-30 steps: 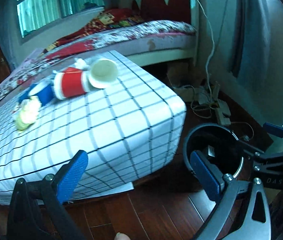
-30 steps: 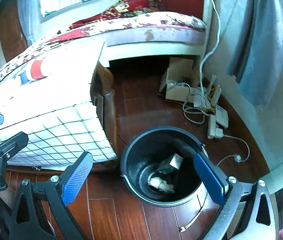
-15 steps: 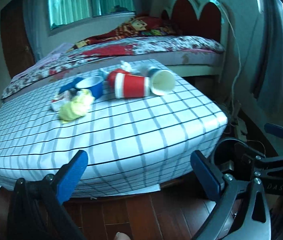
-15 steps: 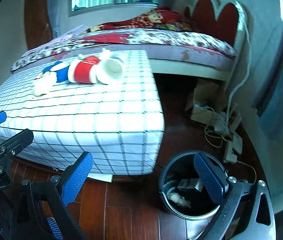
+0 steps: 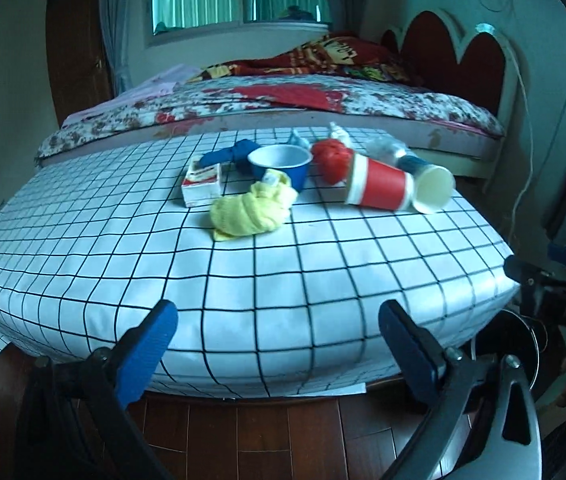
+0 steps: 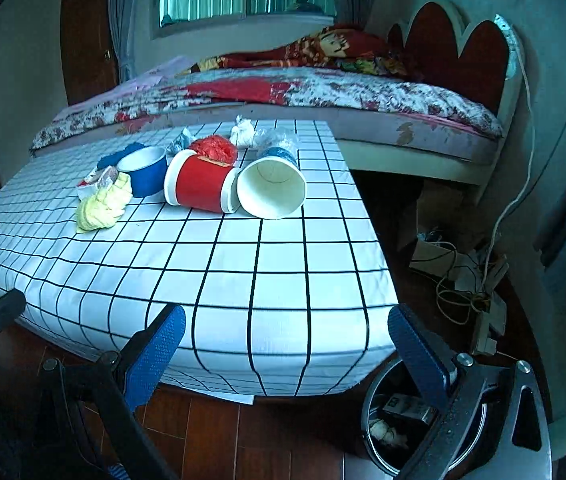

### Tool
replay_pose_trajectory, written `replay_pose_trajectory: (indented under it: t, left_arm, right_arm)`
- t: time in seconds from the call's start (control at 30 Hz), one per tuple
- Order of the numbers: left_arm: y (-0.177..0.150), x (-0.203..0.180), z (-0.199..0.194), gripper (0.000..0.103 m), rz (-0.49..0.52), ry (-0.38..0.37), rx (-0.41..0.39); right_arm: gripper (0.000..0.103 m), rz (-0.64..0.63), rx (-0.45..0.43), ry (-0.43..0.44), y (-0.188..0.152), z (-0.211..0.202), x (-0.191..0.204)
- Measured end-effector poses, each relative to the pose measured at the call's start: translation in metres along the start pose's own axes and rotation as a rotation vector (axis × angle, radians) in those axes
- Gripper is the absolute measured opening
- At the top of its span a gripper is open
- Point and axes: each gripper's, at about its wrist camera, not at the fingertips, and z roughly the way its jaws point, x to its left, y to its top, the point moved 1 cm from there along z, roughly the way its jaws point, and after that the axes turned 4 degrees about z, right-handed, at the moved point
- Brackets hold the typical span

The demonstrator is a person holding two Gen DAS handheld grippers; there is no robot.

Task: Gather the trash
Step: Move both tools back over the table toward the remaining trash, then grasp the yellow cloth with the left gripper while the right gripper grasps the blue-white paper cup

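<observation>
step: between pickups, both tools facing the litter on the surface
left tool: empty, jaws closing slightly
right tool: spread wide, empty
next: reach the yellow wad, nearest item in front of the red cup
bin: below the red cup's end of the surface

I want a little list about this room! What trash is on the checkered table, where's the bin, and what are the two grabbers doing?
surface: checkered table
trash on it: red cup and white cup lying on their sides, blue bowl upright, yellow crumpled wad, small box, red crumpled ball
bin: black bin on the floor by the table's right corner, some trash already inside
left gripper: jaws closing a little, nothing between them
right gripper: jaws wide, holding nothing
</observation>
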Motion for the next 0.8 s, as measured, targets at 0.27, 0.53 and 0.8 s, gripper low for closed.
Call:
replay_pose_trajectory:
  t: [0.27,0.53,0.8]
  left_arm:
    - [0.027,0.022,0.052,0.095,-0.040,0.029,0.022]
    - [0.044,0.032,0.099,0.088,-0.056,0.043,0.068]
    - [0.053,0.031,0.129,0.087,-0.061,0.040,0.101]
  right_arm:
    - [0.102,0.006,0.061,0.002,0.027,0.052,-0.005]
    - [0.102,-0.050,0.126,0.009,0.052,0.118,0.004]
    - [0.102,-0.080,0.148,-0.003,0.072,0.156,0.008]
